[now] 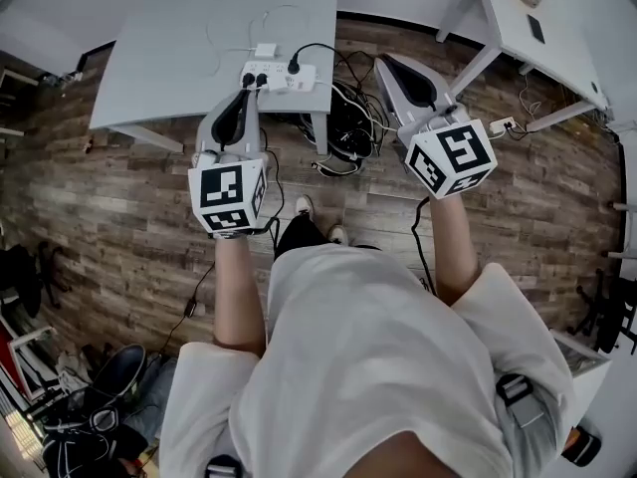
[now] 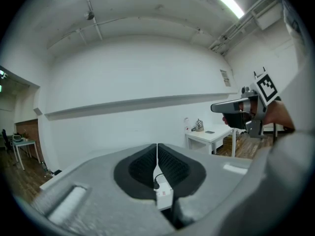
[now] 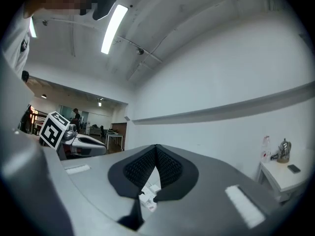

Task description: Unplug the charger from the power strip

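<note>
A white power strip (image 1: 279, 76) lies near the front edge of the grey table (image 1: 169, 38). A black plug (image 1: 294, 66) with a black cable is in it, and a white charger (image 1: 265, 51) with a thin white cable sits at its far side. Both grippers are held high and point about level over it. My left gripper (image 1: 244, 86) (image 2: 157, 146) is shut with nothing between its pads; the strip (image 2: 164, 194) shows below its jaws. My right gripper (image 1: 383, 60) (image 3: 156, 147) also stands shut and empty, to the right of the strip (image 3: 147, 200).
Tangled black cables and a dark bundle (image 1: 348, 127) lie on the wooden floor beside the table leg. A white table (image 1: 528, 28) stands at the right, with a small socket block (image 1: 501, 125) under it. Bags and shoes (image 1: 90, 396) are piled at the lower left.
</note>
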